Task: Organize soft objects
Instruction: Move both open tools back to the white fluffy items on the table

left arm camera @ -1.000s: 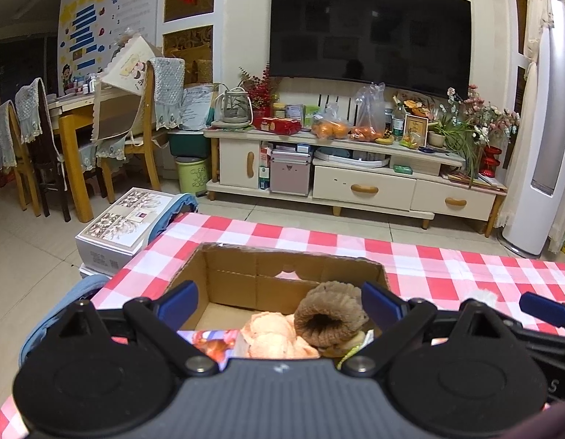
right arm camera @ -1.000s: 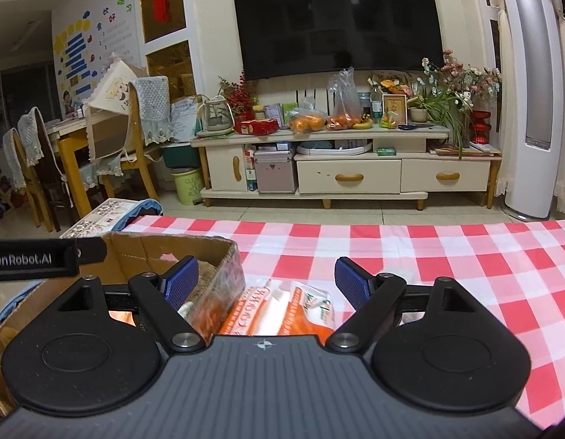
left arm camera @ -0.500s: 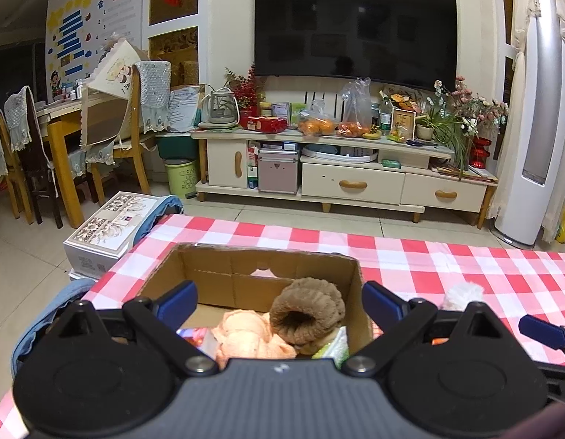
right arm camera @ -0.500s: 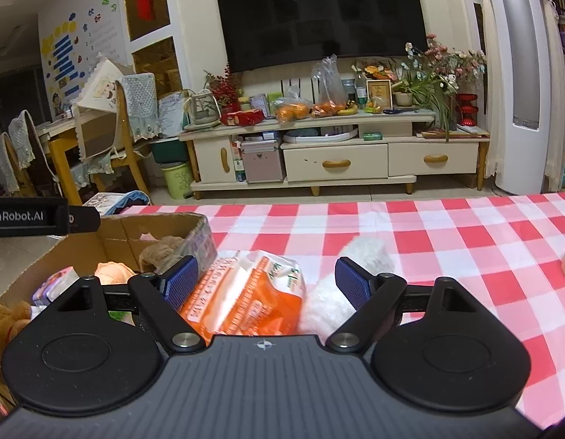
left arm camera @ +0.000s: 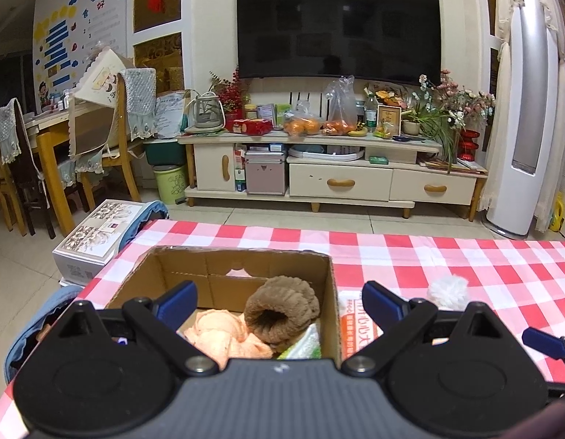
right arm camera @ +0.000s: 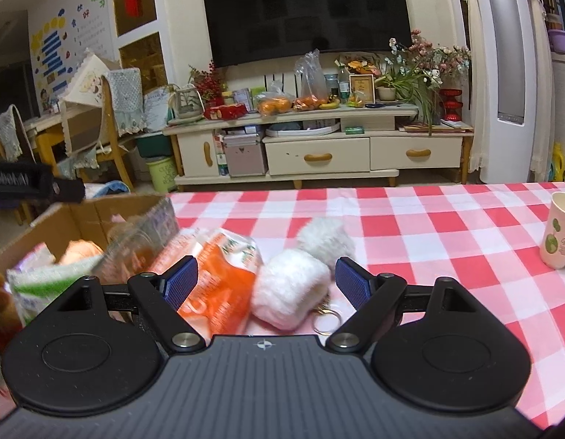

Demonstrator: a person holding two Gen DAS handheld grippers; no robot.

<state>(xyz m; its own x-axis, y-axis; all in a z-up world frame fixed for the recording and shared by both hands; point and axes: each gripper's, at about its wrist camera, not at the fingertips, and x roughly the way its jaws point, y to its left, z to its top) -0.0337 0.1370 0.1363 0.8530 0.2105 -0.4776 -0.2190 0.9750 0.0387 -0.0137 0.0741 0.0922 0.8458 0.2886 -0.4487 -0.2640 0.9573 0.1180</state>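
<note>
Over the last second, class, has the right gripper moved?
Yes. The right gripper has swung right and pulled back: judged against the TV cabinet, the box has slid left, and the white plush and paper cup have come into view.

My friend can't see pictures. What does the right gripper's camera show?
The open right gripper hovers over a fluffy white keychain toy and an orange packet on a red-checked tablecloth, beside a cardboard box.

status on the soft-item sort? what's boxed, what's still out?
Done: brown knit piece and peach cloth lie in the cardboard box. In hand: nothing; left gripper and right gripper are open. Left: white plush keychain and orange packet on the tablecloth.
</note>
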